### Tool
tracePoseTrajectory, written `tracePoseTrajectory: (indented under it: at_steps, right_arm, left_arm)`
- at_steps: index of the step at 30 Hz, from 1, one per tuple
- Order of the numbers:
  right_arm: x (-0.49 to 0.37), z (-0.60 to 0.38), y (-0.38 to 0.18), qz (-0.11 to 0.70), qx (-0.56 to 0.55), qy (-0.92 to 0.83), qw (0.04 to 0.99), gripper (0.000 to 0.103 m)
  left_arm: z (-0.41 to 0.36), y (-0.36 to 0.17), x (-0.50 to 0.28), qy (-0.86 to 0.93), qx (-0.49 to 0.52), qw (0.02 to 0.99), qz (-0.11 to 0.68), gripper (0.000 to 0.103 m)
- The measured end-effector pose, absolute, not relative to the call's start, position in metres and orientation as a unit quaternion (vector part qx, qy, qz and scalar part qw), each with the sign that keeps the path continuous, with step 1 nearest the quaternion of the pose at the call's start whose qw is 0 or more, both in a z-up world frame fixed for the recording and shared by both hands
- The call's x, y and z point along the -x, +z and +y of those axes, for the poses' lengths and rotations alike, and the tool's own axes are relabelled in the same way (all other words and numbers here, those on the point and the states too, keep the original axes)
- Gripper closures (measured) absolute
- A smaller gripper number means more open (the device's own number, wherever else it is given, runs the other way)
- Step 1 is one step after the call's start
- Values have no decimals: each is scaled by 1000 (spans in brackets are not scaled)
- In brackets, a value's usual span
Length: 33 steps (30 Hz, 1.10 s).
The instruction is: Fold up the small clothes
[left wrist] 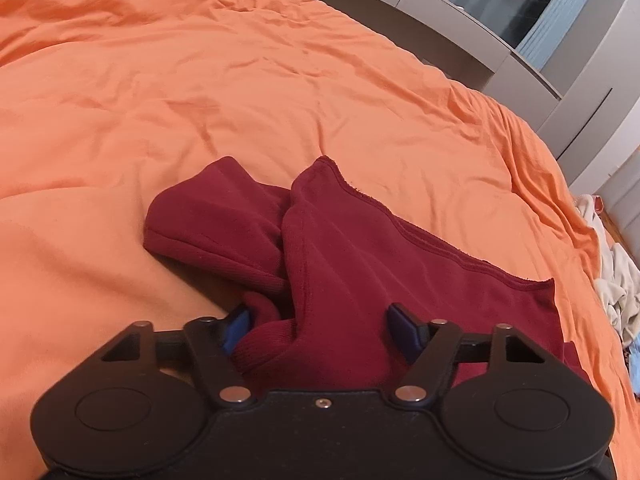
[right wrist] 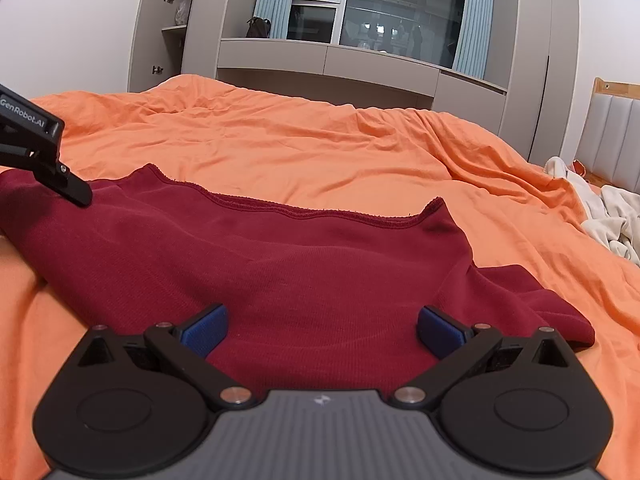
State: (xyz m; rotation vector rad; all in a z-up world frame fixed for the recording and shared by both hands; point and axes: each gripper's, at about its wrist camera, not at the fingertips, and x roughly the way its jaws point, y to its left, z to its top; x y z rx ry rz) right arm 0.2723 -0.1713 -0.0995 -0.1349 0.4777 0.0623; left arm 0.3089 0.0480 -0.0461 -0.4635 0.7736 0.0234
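A dark red knit garment (right wrist: 304,264) lies partly spread on the orange bed cover (right wrist: 320,148). In the left wrist view the garment (left wrist: 360,264) is bunched, with a sleeve (left wrist: 208,216) folded to the left. My left gripper (left wrist: 322,326) is open, its blue pads on either side of a bunched ribbed part of the garment. My right gripper (right wrist: 322,330) is open over the garment's near edge, its pads wide apart and nothing between them gripped. The left gripper's black body (right wrist: 36,148) shows at the left of the right wrist view, over the garment.
A heap of pale clothes (right wrist: 604,208) lies at the right edge of the bed; it also shows in the left wrist view (left wrist: 616,280). Grey cabinets and a dark window (right wrist: 380,12) stand behind the bed. The orange cover (left wrist: 200,80) stretches far ahead.
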Motion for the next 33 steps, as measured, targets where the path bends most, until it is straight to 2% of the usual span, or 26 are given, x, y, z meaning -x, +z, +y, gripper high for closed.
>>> tracePoseTrajectory:
  at_steps: [4,8,12,17,25,27,29,33]
  right_arm:
    - [-273,-171,-100,238,64,32,969,0]
    - [-272,-170,-100,238,63,32,969,0]
    - [-272,-170,-100,238,63,32,969,0]
    - [-273,-172,-100,240,57,35,968,0]
    - [-274,-174,-100,242,51,37,968,0]
    - [-274,-174,-100,243,51,37,968,0]
    - [-274,-174,-100,243,51,37,968,0]
    - [-275,-177,-98,247,38,43,967,0]
  left_arm:
    - [48,-48,-311,14,237,899,369,35]
    - [46,-52,-314,10,226,901,371,30]
    - [43,-50,-313,9,216,904,368,32]
    - [51,-52,-308,-2,242,900,362,53]
    - [59,-59,-314,2,274,894,354,53]
    - [58,-58,-316,7,276,894,353,58]
    - [57,-58,-318,10,273,894,355,76]
    - [56,-51,-321,-2,272,898,347,84]
